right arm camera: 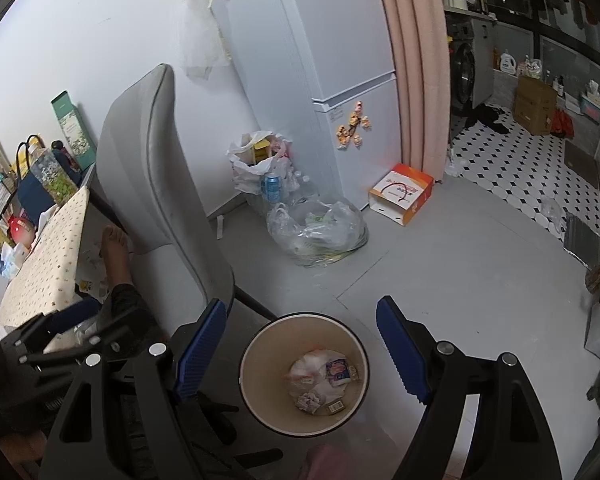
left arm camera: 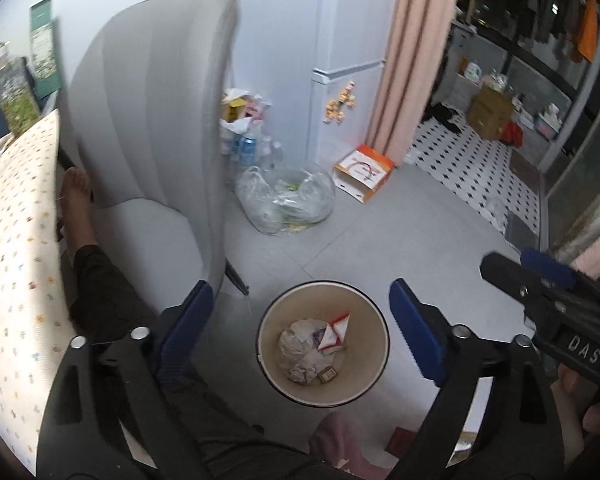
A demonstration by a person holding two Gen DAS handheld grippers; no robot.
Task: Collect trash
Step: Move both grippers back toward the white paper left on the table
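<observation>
Left wrist view: both grippers' jaws hang apart, empty, over the bin (left arm camera: 323,344); next likely more trash to fetch.

Can't read the scraps in the bin (left arm camera: 323,343): crumpled paper and small cartons, print too small. My right gripper (left arm camera: 540,276) is cut off by the left view's right edge. In the right view my left gripper (right arm camera: 66,322) sits half behind the chair (right arm camera: 156,184), probably open, can't confirm. Clear bag (right arm camera: 320,228) contents indistinct.
</observation>
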